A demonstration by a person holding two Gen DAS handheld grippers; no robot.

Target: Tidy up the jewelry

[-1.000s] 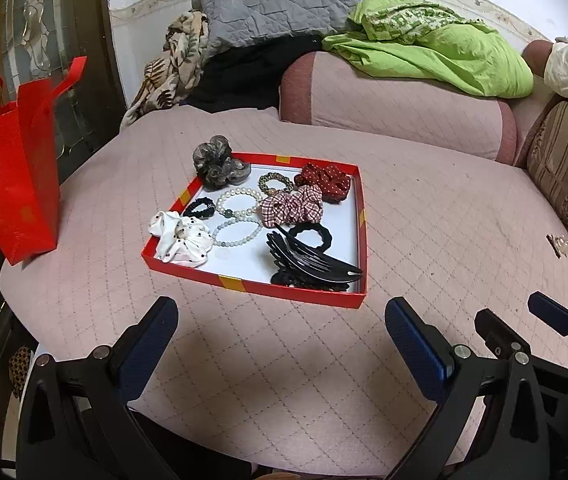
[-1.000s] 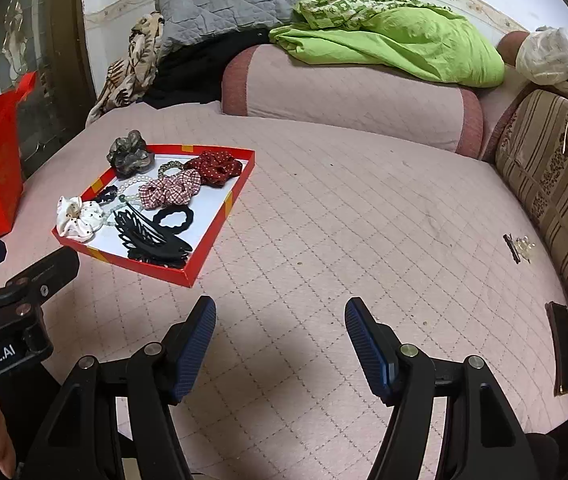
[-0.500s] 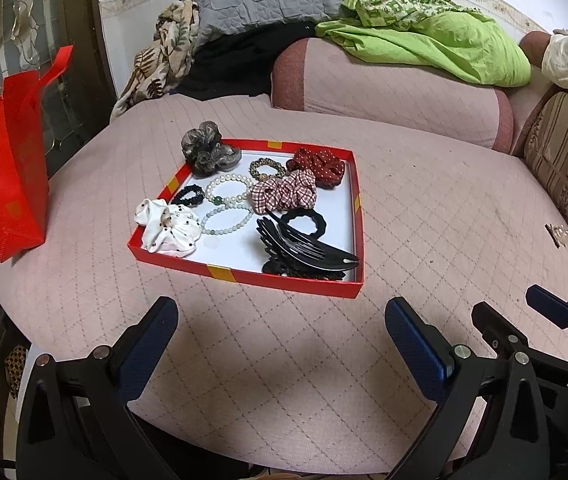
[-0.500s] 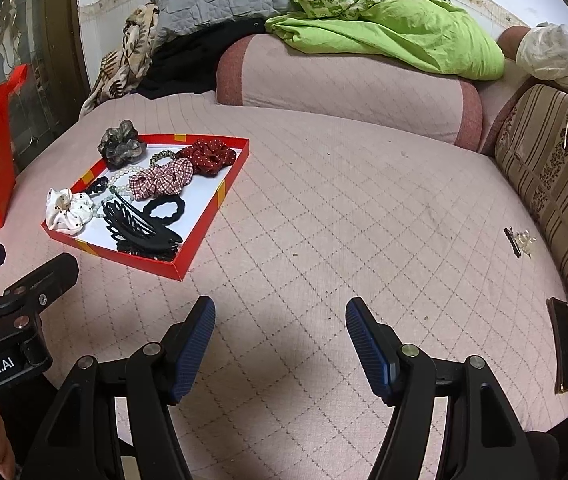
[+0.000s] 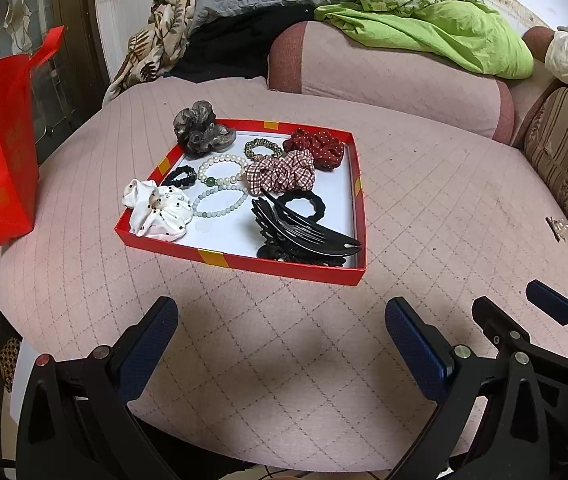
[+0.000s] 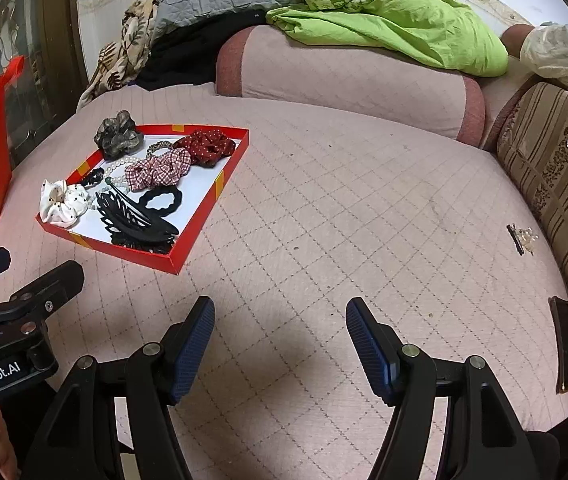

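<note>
A shallow red tray (image 5: pixel 244 263) (image 6: pixel 200 222) with a white floor lies on the pink quilted bed. In it are several scrunchies, among them a white dotted one (image 5: pixel 156 210), a checked one (image 5: pixel 282 172) and a red dotted one (image 5: pixel 316 147), plus bead bracelets (image 5: pixel 220 168) and a big black hair claw (image 5: pixel 304 236) (image 6: pixel 134 220). A grey scrunchie (image 5: pixel 200 128) rests on the tray's far left corner. My left gripper (image 5: pixel 280 328) hangs open in front of the tray, nothing between its fingers. To its right, my right gripper (image 6: pixel 280 328) is open over bare quilt.
A red bag (image 5: pixel 0 136) stands at the bed's left edge. Pink bolster (image 5: pixel 384 76), green cloth (image 5: pixel 424 28) and pillows line the back. A small hair clip (image 6: pixel 522 238) and a dark flat object (image 6: pixel 564 348) lie near the striped cushion (image 6: pixel 556 168) on the right.
The tray has slid slightly lower and nearer in both views as the grippers tipped a little. Both stay open and empty.
</note>
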